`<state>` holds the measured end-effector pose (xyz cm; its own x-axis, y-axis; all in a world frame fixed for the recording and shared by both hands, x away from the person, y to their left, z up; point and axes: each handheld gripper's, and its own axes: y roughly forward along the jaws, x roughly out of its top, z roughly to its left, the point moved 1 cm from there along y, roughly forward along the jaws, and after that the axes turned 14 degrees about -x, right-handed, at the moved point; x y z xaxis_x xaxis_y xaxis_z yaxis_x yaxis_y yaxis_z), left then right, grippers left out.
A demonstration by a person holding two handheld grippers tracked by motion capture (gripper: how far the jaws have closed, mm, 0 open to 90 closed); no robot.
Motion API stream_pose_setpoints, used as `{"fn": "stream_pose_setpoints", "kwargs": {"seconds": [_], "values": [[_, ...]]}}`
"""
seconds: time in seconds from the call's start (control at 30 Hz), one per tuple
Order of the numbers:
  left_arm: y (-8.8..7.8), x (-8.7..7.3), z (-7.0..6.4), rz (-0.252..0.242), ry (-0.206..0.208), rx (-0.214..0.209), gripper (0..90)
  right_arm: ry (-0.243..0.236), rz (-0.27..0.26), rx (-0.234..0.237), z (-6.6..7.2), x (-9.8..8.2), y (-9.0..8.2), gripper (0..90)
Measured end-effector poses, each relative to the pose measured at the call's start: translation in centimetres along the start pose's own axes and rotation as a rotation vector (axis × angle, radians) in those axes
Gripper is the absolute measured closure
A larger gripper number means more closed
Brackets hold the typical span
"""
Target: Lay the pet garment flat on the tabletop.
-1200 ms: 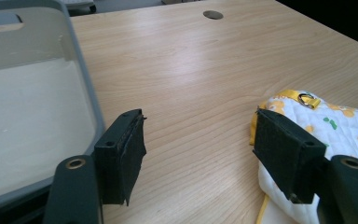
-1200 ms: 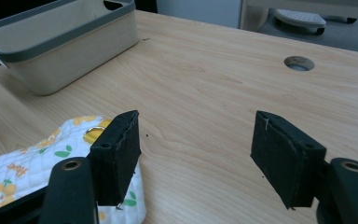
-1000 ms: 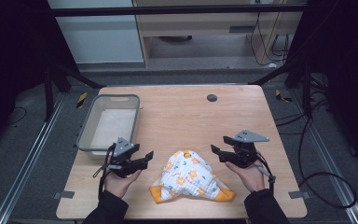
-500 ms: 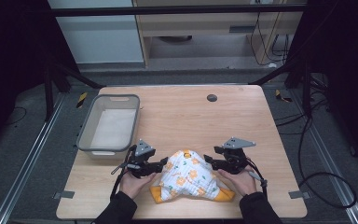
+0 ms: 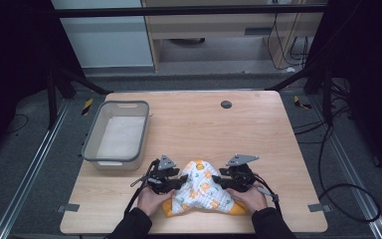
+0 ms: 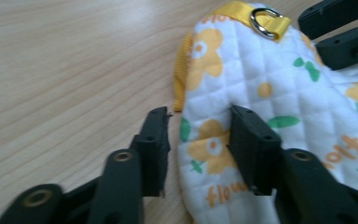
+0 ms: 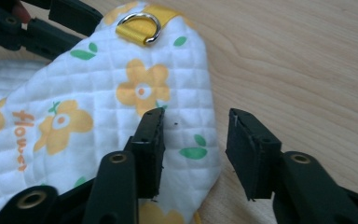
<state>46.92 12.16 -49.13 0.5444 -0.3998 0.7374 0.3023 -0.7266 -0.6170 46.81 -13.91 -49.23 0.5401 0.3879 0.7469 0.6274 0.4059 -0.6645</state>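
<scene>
A white quilted cloth (image 5: 199, 191) with yellow flowers, yellow trim and a metal D-ring (image 6: 265, 21) lies near the table's front edge. My left gripper (image 5: 176, 181) is low at its left side. In the left gripper view the jaws (image 6: 198, 114) straddle the cloth's edge (image 6: 205, 140), one on the cloth, one over bare wood with a gap showing. My right gripper (image 5: 221, 183) mirrors this at the right side (image 7: 196, 112), with the cloth's edge (image 7: 186, 140) between its jaws. Both pairs of jaws have just been closing and stand partly open.
A grey plastic bin (image 5: 92, 144) with a white lining stands at the table's left. A small black disc (image 5: 226, 104) sits far back on the wooden table (image 5: 258, 129). Each gripper view shows the other gripper's jaws (image 6: 340, 28) (image 7: 42, 23) beyond the cloth.
Both grippers have come inward and down from beside the cloth to its left and right edges. Their jaws have narrowed around those edges.
</scene>
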Motion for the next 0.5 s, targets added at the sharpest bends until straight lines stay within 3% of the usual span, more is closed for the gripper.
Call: {"fn": "stream_pose_setpoints", "kwargs": {"seconds": [0.23, 0.33, 0.5], "values": [[0.88, -0.29, -0.22, 0.046, 0.0, -0.028, 73.9, -0.031, 0.024, 0.008, 0.45, -0.06, 0.55, 77.7], [0.94, -0.3, -0.24, 0.05, -0.004, -0.034, 81.9, -0.02, 0.031, 0.013, 0.32, -0.01, 0.47, 85.6], [0.67, -0.27, -0.4, 0.039, 0.01, -0.034, 87.5, -0.006, 0.028, 0.013, -0.03, 0.15, 0.05, 89.0]]}}
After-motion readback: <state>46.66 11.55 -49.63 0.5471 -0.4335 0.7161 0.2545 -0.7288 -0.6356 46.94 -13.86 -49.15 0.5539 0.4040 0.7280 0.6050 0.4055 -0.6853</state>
